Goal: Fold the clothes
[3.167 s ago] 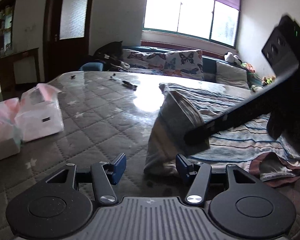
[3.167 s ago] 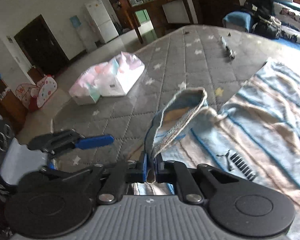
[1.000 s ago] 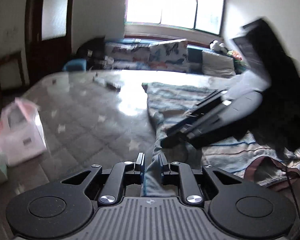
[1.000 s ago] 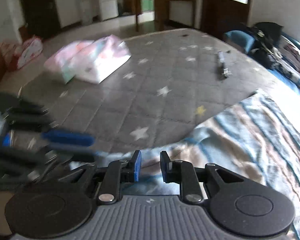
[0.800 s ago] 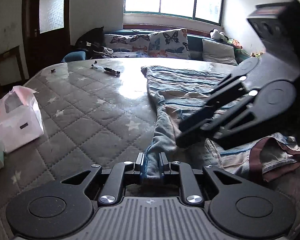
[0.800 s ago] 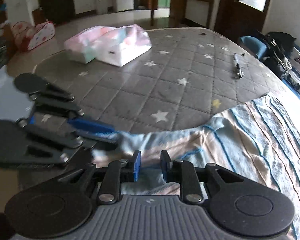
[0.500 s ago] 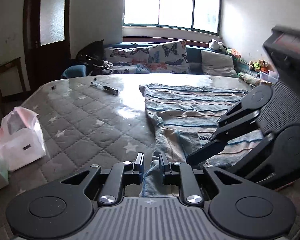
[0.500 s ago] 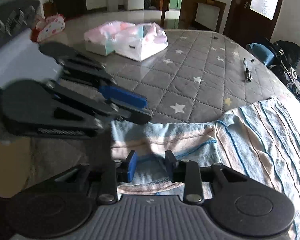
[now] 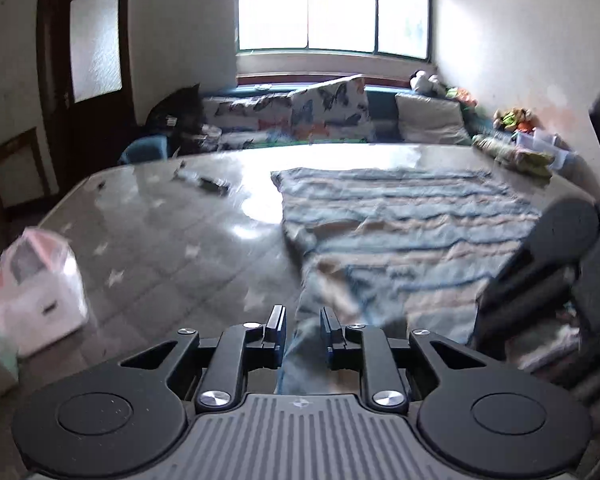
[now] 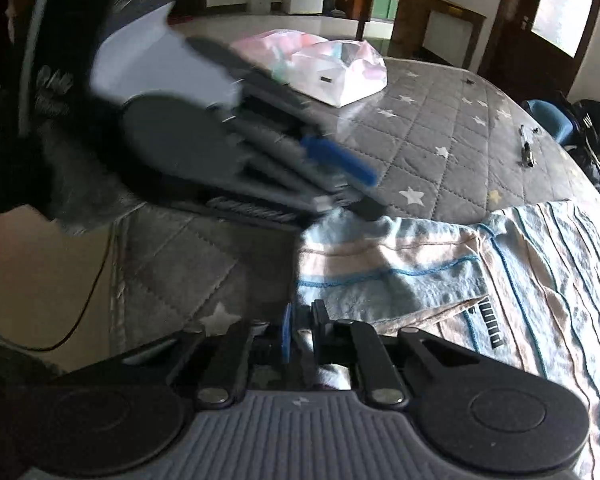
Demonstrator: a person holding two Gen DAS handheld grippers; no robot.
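My left gripper points forward and down over the edge of the mattress. A bunched sleeve of the striped T-shirt runs between its two blue pads; the jaws stand slightly apart, and motion blur prevents me from telling whether the pads press on the cloth. The jaws have just been opening a little, with the cloth between them.

My right gripper is clenched on the near edge of the same T-shirt, at the fold beside the printed logo. Its jaws have just been closing, with cloth between them.

The T-shirt lies spread flat on the grey star-quilted mattress, ahead of and to the right of both grippers. Seen from the right wrist, the left gripper sits above and to the left of my right one, its tip at the far corner of the folded sleeve.

A pink-and-white plastic bag sits on the mattress well to the left of the left gripper. A dark pen-like object lies far ahead, apart from the T-shirt.
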